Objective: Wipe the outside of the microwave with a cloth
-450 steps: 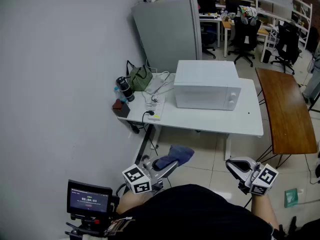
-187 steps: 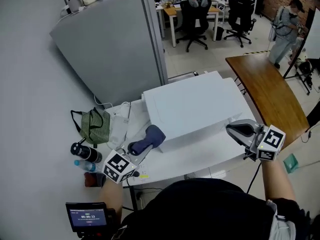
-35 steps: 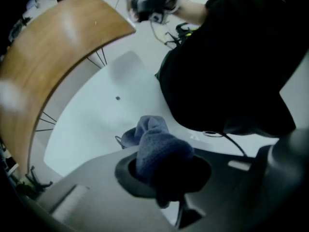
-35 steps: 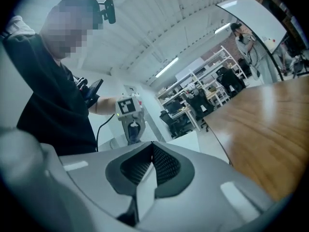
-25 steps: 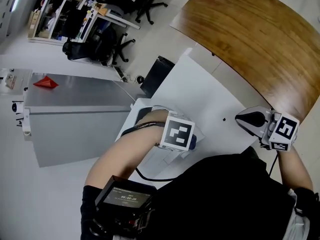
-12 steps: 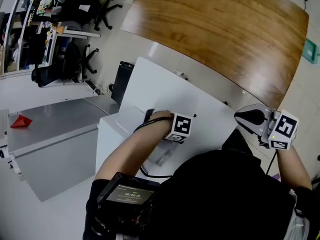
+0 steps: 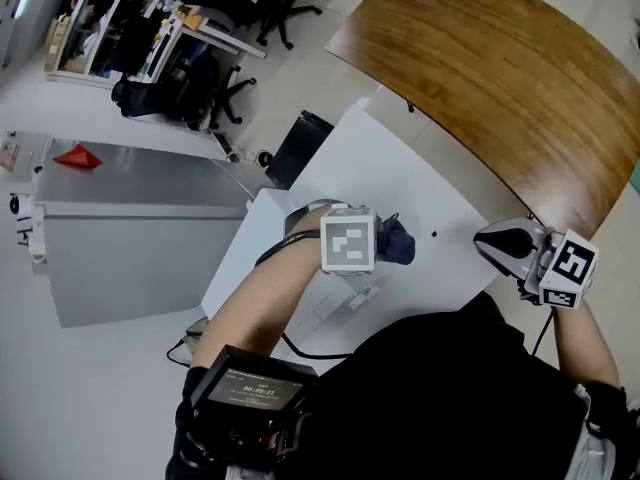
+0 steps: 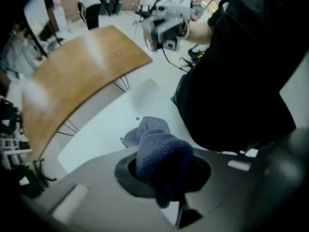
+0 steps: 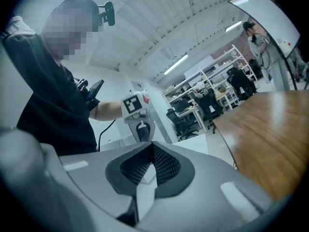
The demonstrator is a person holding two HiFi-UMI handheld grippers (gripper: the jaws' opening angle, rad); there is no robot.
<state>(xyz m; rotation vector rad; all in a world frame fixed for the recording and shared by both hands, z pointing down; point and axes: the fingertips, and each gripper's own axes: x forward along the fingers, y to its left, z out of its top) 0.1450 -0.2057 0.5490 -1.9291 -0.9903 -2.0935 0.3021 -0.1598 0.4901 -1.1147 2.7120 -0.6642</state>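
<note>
Wiping stroke under way.
Left gripper (image 7: pixel 380 245), clamping cloth (image 7: pixel 399 244), has slid along microwave (image 7: pixel 255 253); right gripper (image 7: pixel 489 241) jaws together, empty.

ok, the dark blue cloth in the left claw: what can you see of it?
The dark blue terry cloth is bunched into a thick roll and looks soft and nubbly. The left claw is shut on its middle. One lump bulges toward the camera, and a looser fold sticks out ahead above the white tabletop. Contact with that surface is unclear.
</note>
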